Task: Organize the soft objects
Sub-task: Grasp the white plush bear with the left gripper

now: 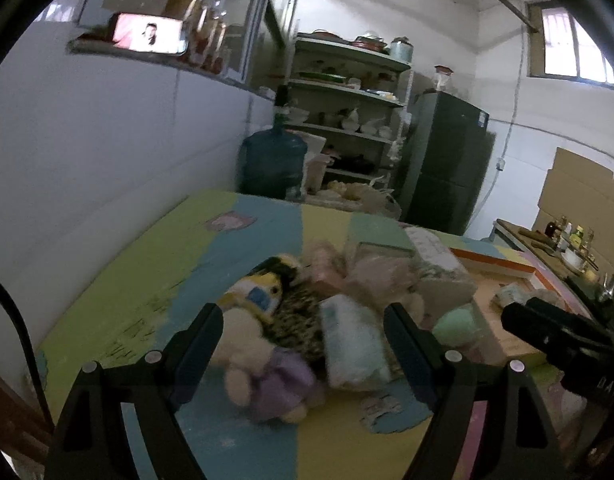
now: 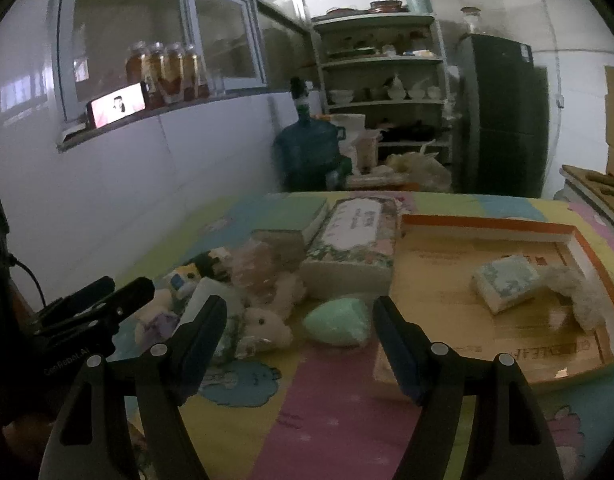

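I am seeing a bench covering (image 2: 327,420) striped in yellow, pink, light blue and green with cartoon prints. A mint-green soft lump (image 2: 339,322) is lying beside a cream plush rabbit (image 2: 263,326). A cream plush doll with lilac clothing (image 1: 267,376) is showing against a speckled dark-and-tan toy (image 1: 299,320). The cardboard tray (image 2: 487,344) is showing tan with an orange rim, and the floral-patterned tissue box (image 2: 353,240) white, green and pink.

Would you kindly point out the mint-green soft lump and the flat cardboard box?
mint-green soft lump (image 2: 339,322), right wrist view, middle of its top.
flat cardboard box (image 2: 439,280), right wrist view, bare floor inside.
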A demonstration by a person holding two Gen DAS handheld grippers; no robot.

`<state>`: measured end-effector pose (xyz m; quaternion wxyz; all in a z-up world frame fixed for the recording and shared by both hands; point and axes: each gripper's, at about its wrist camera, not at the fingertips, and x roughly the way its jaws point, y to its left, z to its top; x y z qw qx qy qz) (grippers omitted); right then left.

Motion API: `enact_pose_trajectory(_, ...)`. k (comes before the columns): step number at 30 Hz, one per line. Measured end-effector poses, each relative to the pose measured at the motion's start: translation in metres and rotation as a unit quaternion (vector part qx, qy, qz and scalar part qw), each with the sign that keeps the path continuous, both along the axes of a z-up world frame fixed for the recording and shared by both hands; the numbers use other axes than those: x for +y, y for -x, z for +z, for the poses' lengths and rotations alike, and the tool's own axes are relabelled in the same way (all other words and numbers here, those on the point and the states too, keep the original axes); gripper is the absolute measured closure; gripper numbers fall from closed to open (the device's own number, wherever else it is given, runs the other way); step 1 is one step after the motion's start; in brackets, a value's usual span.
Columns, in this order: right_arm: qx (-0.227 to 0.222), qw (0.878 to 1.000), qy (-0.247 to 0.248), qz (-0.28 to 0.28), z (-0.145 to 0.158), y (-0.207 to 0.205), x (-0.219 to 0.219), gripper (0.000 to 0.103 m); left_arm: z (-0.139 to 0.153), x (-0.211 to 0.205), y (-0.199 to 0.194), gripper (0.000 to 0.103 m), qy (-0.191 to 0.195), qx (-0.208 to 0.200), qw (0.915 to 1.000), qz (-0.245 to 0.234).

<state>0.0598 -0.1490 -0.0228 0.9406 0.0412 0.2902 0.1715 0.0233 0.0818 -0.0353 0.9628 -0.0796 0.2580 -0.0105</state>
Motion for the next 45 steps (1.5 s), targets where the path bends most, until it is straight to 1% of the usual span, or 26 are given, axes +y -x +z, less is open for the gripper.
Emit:
enact_pose_trajectory(12,0.021,0.999,0.006,0.027,-0.013,-0.011,0.029,0.026,-0.025,0.040,-0.005,0.020,0.012,0.039,0.9987,0.031)
enact_pose_trajectory(16,0.027,0.999,0.007,0.028,-0.016,-0.015,0.033,0.026,-0.033,0.048,-0.013,0.020,0.026,0.050,0.9977,0.038)
enact_pose_trajectory(19,0.029,0.999,0.010,0.031,-0.018,-0.016,0.036,0.026,-0.039,0.052,-0.020,0.021,0.031,0.060,0.9961,0.056)
enact_pose_trajectory(21,0.029,0.999,0.011,0.031,-0.018,-0.016,0.037,0.026,-0.044,0.055,-0.026,0.022,0.039,0.071,0.9948,0.061)
enact_pose_trajectory(26,0.031,0.999,0.012,0.029,-0.020,-0.019,0.036,0.026,-0.054,0.055,-0.034,0.023,0.057,0.084,0.9931,0.058)
enact_pose_trajectory(31,0.034,0.999,0.012,0.030,-0.022,-0.022,0.037,0.026,-0.058,0.052,-0.041,0.023,0.061,0.089,0.9928,0.053)
enact_pose_trajectory(33,0.036,0.999,0.010,0.031,-0.023,-0.022,0.037,0.026,-0.060,0.051,-0.043,0.023,0.069,0.091,0.9921,0.051)
enact_pose_trajectory(36,0.038,0.999,0.008,0.033,-0.024,-0.023,0.036,0.026,-0.063,0.053,-0.045,0.023,0.090,0.094,0.9902,0.050)
enact_pose_trajectory(37,0.038,0.999,0.007,0.033,-0.025,-0.023,0.036,0.026,-0.064,0.053,-0.047,0.024,0.097,0.092,0.9901,0.045)
enact_pose_trajectory(38,0.039,0.999,0.007,0.033,-0.025,-0.024,0.036,0.026,-0.065,0.053,-0.047,0.029,0.096,0.090,0.9904,0.041)
enact_pose_trajectory(39,0.040,0.999,0.006,0.034,-0.025,-0.024,0.036,0.026,-0.065,0.052,-0.048,0.038,0.096,0.089,0.9907,0.036)
enact_pose_trajectory(40,0.040,0.999,0.006,0.036,-0.025,-0.025,0.036,0.026,-0.065,0.051,-0.048,0.043,0.100,0.087,0.9907,0.030)
enact_pose_trajectory(41,0.041,0.998,0.005,0.037,-0.026,-0.025,0.036,0.026,-0.065,0.051,-0.048,0.053,0.104,0.085,0.9906,0.026)
enact_pose_trajectory(42,0.042,0.998,0.004,0.037,-0.026,-0.025,0.036,0.026,-0.064,0.049,-0.048,0.055,0.107,0.083,0.9906,0.021)
enact_pose_trajectory(45,0.044,0.998,0.001,0.041,-0.027,-0.026,0.037,0.026,-0.062,0.046,-0.045,0.058,0.098,0.075,0.9922,0.017)
